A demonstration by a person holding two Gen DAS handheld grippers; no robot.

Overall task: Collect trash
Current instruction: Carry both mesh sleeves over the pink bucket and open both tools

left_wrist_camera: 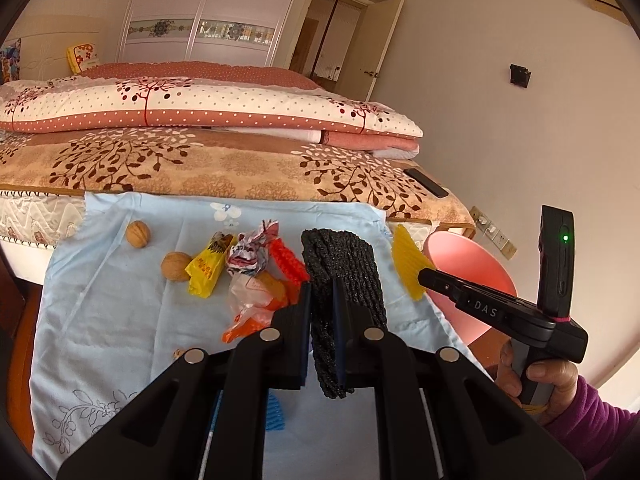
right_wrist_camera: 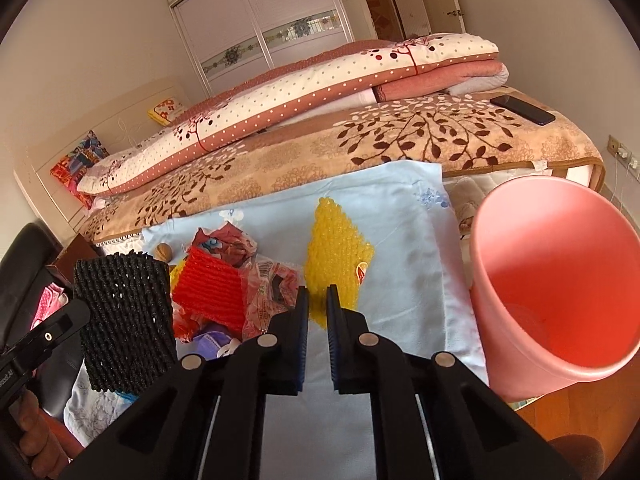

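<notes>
A black foam net (left_wrist_camera: 340,264) hangs pinched between the pads of my left gripper (left_wrist_camera: 322,288), lifted above the light blue cloth (left_wrist_camera: 120,300). The same net (right_wrist_camera: 124,320) shows at the left of the right wrist view. My right gripper (right_wrist_camera: 317,296) is shut on the edge of a yellow foam net (right_wrist_camera: 336,256). In the left wrist view that yellow net (left_wrist_camera: 406,264) sticks up from the right gripper (left_wrist_camera: 424,274). A pink bin (right_wrist_camera: 532,248) stands open just right of the cloth.
On the cloth lie a red foam net (left_wrist_camera: 288,260), a yellow wrapper (left_wrist_camera: 206,270), crumpled wrappers (left_wrist_camera: 250,252), two walnuts (left_wrist_camera: 138,234) and a blue scrap (left_wrist_camera: 274,412). A bed with folded quilts (left_wrist_camera: 200,108) and a phone (left_wrist_camera: 426,183) stands behind.
</notes>
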